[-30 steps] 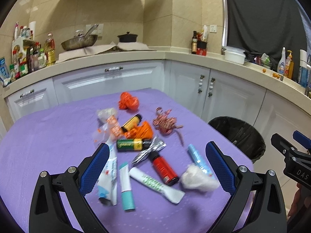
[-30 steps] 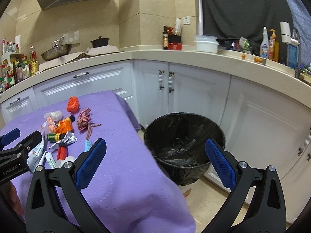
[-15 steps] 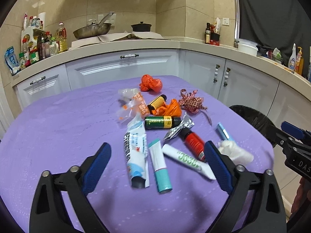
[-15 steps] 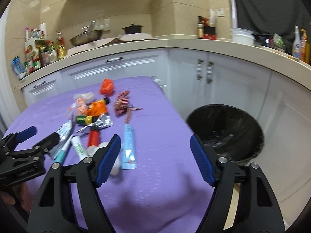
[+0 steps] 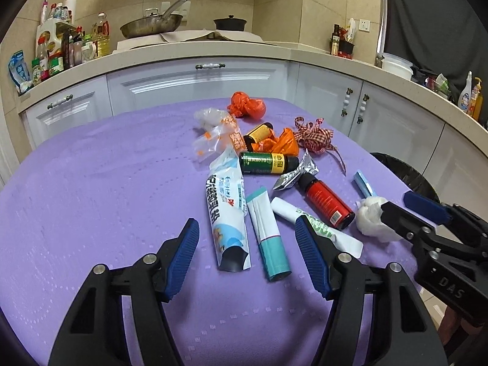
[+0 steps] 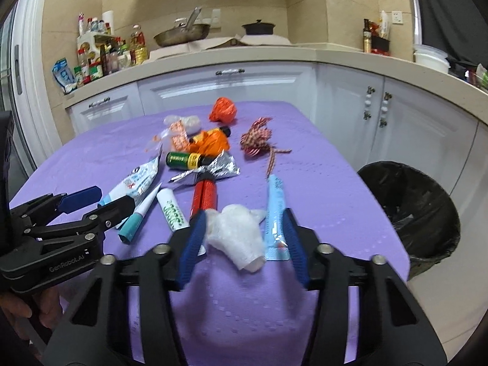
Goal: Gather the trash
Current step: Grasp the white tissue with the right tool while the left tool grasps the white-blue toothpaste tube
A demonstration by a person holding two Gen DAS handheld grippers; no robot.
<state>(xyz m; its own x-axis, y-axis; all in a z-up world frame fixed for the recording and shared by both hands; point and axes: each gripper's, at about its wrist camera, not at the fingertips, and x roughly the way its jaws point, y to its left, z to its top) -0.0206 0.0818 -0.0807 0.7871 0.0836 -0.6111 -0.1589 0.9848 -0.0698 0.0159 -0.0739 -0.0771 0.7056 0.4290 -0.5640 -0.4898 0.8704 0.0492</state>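
Lying strewn over my purple tablecloth (image 5: 91, 201) was the trash: a soft, crumpled white tissue wad (image 6: 238, 238) sat nearest my right gripper (image 6: 242, 245), whose blue ribbed pads stood either side of it; those jaws had just been closing, with the wad between them, the left pad at its edge and the right pad beside a flat light-blue sachet (image 6: 274, 210); I could not tell whether either pad pressed yet. My left gripper (image 5: 247, 259) had likewise just been closing, its jaws not yet touching anything; between them lay the dark open end of a flattened white-and-blue pouch (image 5: 227, 210) and the base of a slim white tube with a teal end (image 5: 268, 238); a second white tube with green print (image 5: 317, 228) ran under its right pad. Beyond those were a glossy red cylindrical bottle (image 5: 324, 202), a crinkled silver foil wrapper (image 5: 294, 175), a dark green bottle with a yellow band (image 5: 265, 163), a scrunched orange plastic bag (image 5: 282, 143), a small amber bottle (image 5: 259, 132), clear printed film (image 5: 213, 134), a knotted orange bag (image 5: 247, 108) and a red checked ribbon (image 5: 314, 135) with trailing ends. Off the table's right edge stood a round bin lined with a shiny black bag (image 6: 418, 207); white panelled cabinets (image 5: 198, 82) under a pale stone counter curved behind.
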